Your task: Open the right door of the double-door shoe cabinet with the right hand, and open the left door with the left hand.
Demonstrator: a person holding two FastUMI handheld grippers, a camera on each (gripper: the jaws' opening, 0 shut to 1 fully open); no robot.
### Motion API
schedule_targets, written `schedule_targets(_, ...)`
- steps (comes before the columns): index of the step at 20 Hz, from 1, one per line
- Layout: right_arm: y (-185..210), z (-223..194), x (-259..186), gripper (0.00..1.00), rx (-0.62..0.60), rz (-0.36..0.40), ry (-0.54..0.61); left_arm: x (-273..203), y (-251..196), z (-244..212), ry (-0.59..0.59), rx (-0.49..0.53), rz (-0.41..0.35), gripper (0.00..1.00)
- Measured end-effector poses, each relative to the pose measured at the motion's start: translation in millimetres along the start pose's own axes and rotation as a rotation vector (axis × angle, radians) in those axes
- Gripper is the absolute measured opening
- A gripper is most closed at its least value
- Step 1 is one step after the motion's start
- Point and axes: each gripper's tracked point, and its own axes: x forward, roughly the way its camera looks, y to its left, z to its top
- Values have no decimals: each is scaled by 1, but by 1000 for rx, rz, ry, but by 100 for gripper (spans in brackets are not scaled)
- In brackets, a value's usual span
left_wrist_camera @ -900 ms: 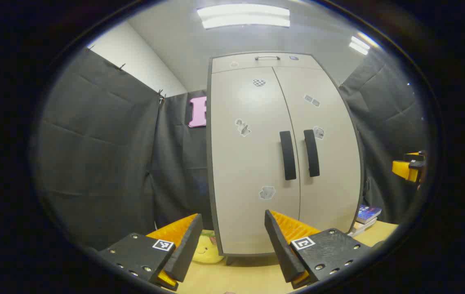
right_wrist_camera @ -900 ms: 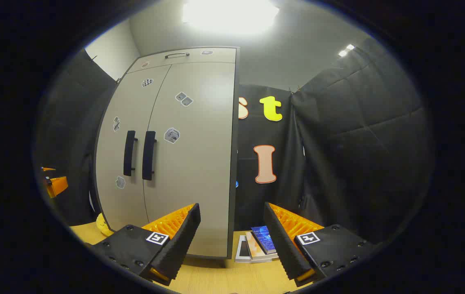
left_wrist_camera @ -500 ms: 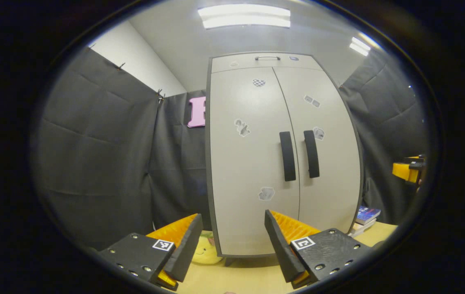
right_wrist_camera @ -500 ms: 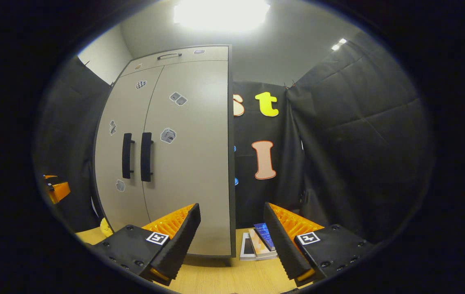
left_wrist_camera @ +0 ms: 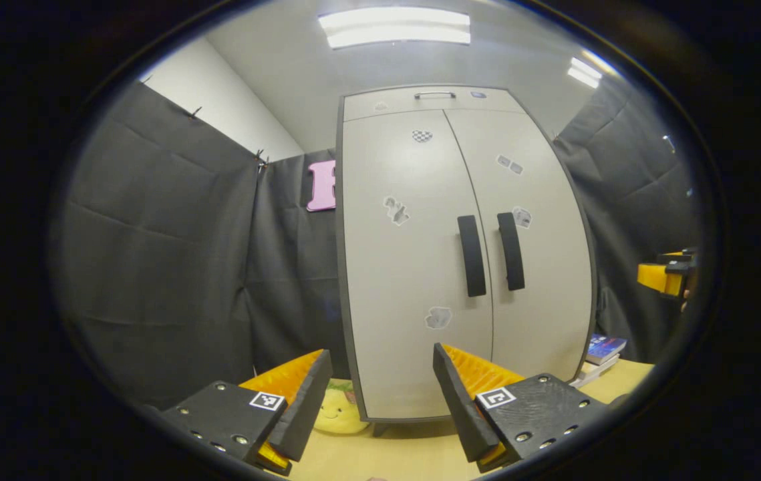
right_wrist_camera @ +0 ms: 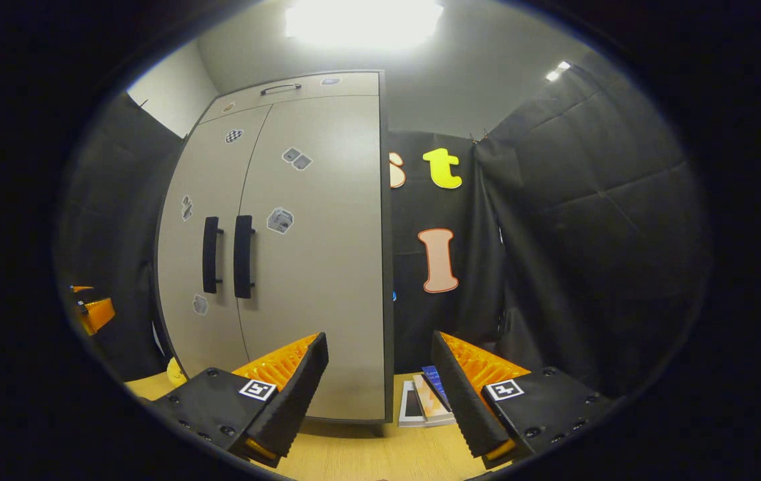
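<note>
The shoe cabinet (left_wrist_camera: 413,267) was seen in pale grey with black handles (left_wrist_camera: 472,255) and small grey stickers (left_wrist_camera: 396,210). Below it, a yellow plush toy (left_wrist_camera: 339,411) was seen on the light wooden surface (left_wrist_camera: 407,454).

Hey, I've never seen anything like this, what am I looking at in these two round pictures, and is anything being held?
These come from two handheld grippers, one in each of a person's hands. Each carries a fisheye camera looking forward along its own two fingers.

In the left gripper view, the left gripper is open and holds nothing. The other gripper shows at the far right edge. In the right gripper view, the right gripper is also open and empty.

Both face a pale double-door shoe cabinet, doors shut, with the left door handle and the right door handle side by side. It stands on a wooden surface, with a yellow plush toy on one side and a stack of books on the other.
</note>
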Motion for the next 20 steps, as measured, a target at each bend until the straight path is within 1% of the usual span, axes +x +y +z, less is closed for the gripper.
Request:
schedule_targets(4, 18, 14, 8, 98, -26, 53, -22, -1, 1, 0, -1, 7, 5, 89)
schedule_targets(10, 57, 36, 28, 98, 4, 144, -41, 0, 5, -4, 6, 30, 35, 89)
schedule_targets(12, 70, 44, 36, 98, 4, 168, -52, -2, 10, -5, 8, 40, 54, 89)
schedule_targets(17, 106, 62, 58, 98, 11, 230, -59, -38, 37, -13, 34, 34, 108, 88)
schedule_targets(20, 127, 69, 71, 98, 12, 262, -69, -41, 48, -15, 40, 37, 146, 89)
